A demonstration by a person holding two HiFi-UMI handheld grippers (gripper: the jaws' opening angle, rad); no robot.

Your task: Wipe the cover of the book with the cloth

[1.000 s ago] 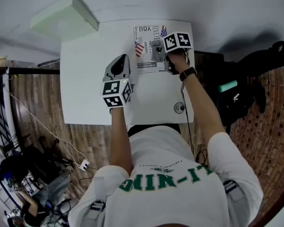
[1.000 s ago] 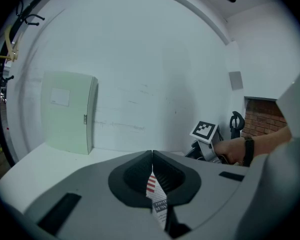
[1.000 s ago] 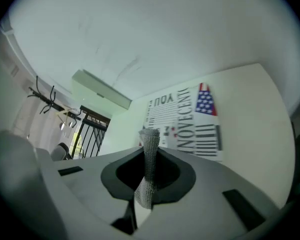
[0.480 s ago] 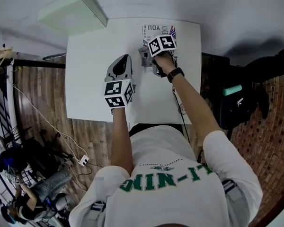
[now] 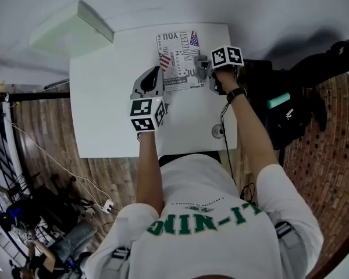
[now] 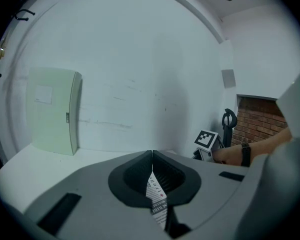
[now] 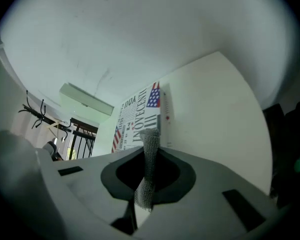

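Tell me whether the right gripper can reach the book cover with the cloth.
Probably yes. The right gripper, shut on the cloth, sits at the right edge of the book, whose top lies mostly bare; the left gripper only pinches its left edge.

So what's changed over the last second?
The right gripper, shut on the cloth, swept left across the book cover, then back to its right edge. The left gripper stayed clamped on the book's left edge.
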